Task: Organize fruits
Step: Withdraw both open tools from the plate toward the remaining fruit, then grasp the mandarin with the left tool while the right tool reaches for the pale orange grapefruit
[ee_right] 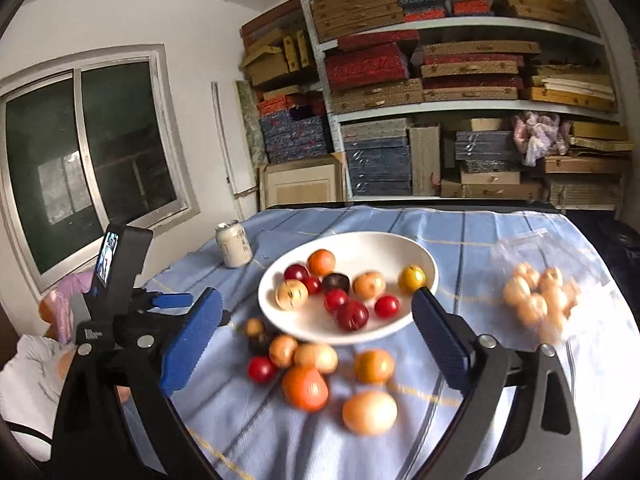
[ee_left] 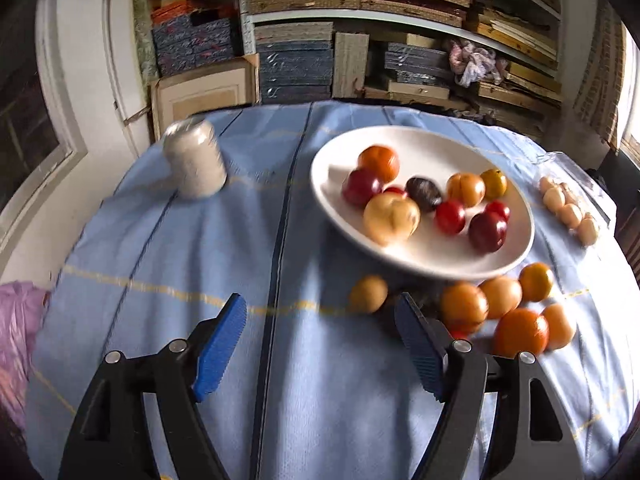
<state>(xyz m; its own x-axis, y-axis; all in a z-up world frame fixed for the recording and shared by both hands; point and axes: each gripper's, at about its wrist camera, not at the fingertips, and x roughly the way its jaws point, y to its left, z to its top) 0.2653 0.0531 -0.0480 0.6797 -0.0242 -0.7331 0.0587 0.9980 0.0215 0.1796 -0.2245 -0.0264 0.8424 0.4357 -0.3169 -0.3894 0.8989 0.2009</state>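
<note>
A white plate [ee_left: 424, 256] [ee_right: 352, 244] on the blue tablecloth holds several red, orange, yellow and dark fruits. Several loose orange and yellow fruits [ee_left: 500, 312] [ee_right: 308, 384] lie on the cloth in front of the plate, with one red fruit [ee_right: 261, 369] among them. My left gripper [ee_left: 322, 312] is open and empty above the cloth, left of the loose fruits. My right gripper [ee_right: 318, 304] is open and empty, held above the loose fruits and the plate's near rim. The left gripper also shows in the right wrist view [ee_right: 172, 301], at the left.
A pale jar [ee_left: 195, 160] [ee_right: 234, 249] stands on the cloth left of the plate. A clear bag of pale round fruits [ee_left: 570, 210] [ee_right: 538, 300] lies right of the plate. Shelves of boxes [ee_right: 440, 120] stand behind the table. A pink bag [ee_left: 18, 344] is at the left.
</note>
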